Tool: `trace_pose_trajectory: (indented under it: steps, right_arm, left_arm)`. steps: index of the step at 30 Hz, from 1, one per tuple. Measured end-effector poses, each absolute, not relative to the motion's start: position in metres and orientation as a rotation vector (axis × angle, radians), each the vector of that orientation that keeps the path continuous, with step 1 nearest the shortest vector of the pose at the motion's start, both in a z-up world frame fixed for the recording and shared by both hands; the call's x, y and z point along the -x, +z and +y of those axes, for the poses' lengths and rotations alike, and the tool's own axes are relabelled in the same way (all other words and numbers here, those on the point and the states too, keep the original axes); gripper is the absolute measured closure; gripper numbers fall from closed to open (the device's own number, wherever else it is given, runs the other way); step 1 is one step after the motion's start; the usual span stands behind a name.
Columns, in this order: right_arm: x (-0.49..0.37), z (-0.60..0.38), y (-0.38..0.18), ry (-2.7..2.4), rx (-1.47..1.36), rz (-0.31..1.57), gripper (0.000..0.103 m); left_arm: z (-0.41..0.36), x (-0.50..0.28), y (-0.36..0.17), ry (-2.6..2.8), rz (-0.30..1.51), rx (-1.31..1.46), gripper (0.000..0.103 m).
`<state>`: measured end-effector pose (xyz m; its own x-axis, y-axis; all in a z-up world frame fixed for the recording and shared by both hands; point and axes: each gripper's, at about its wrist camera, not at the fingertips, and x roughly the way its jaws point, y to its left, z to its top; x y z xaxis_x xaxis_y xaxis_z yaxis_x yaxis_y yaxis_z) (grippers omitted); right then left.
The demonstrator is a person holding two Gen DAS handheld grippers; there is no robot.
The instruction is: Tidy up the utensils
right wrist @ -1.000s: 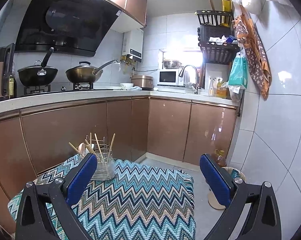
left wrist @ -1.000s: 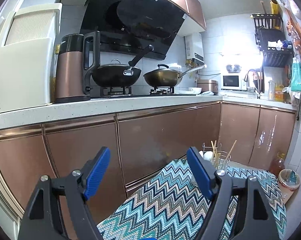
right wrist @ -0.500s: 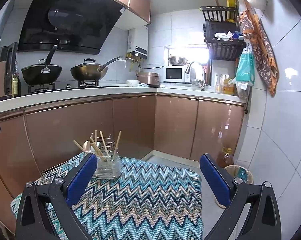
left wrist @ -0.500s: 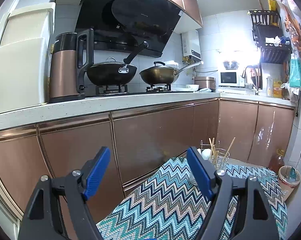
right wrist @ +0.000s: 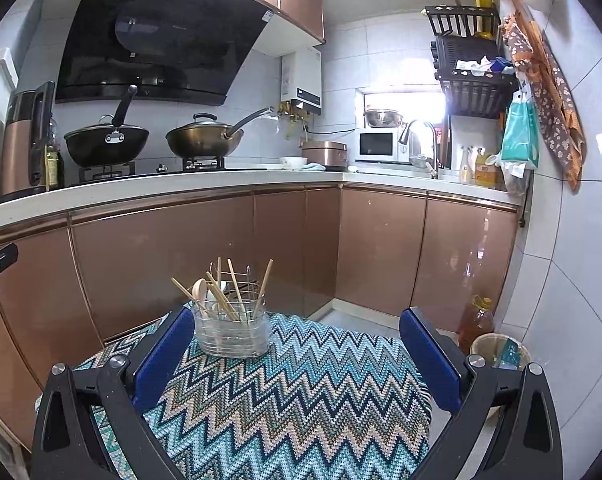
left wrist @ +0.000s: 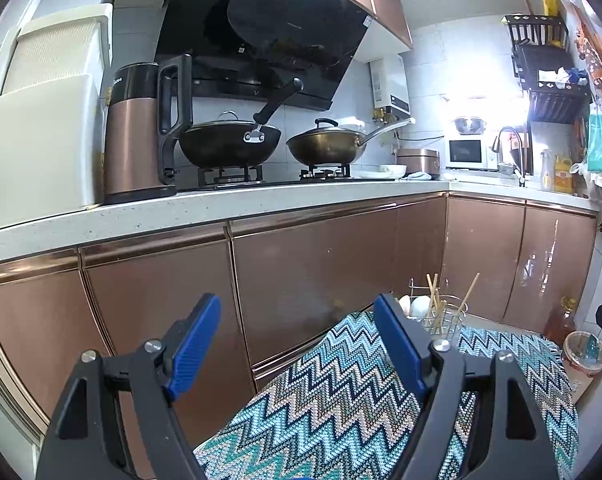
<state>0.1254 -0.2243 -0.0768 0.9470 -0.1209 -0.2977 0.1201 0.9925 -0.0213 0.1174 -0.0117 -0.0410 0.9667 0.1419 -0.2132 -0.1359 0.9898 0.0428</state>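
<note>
Right, you're at the approach step: both the left gripper (left wrist: 299, 344) and right gripper (right wrist: 297, 354) hang spread and empty, the utensil holder (right wrist: 232, 330) standing on the zigzag cloth (right wrist: 301, 400) just beyond the right gripper, so line up on one chopstick (right wrist: 237, 286) next.

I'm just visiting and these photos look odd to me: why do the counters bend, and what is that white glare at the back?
Both views use fisheye lenses, so the straight countertop bows and the corners go black. In the right wrist view the window behind the tap is blown out to white; in the left wrist view the same spot glares too. The utensil holder stays sharp.
</note>
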Motion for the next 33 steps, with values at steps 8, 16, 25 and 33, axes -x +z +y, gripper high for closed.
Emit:
trace_pose_trajectory:
  steps: [8,16,25,33]
  right_arm:
    - [-0.125,-0.226,-0.078,-0.120,0.000,0.299,0.000]
    - [-0.124,-0.227,-0.077,-0.135,0.002,0.303,0.000]
    - [-0.121,-0.227,-0.075,-0.171,0.009,0.302,0.000]
    - [-0.122,-0.229,-0.076,-0.204,0.018,0.311,0.000]
  left_arm:
    - [-0.018,-0.117,-0.040,0.133,0.219,-0.047,0.025]
    - [-0.023,-0.119,-0.042,0.105,0.226,-0.057,0.025]
    - [-0.030,-0.123,-0.042,0.059,0.225,-0.061,0.025]
    - [-0.032,-0.128,-0.043,0.034,0.222,-0.060,0.025]
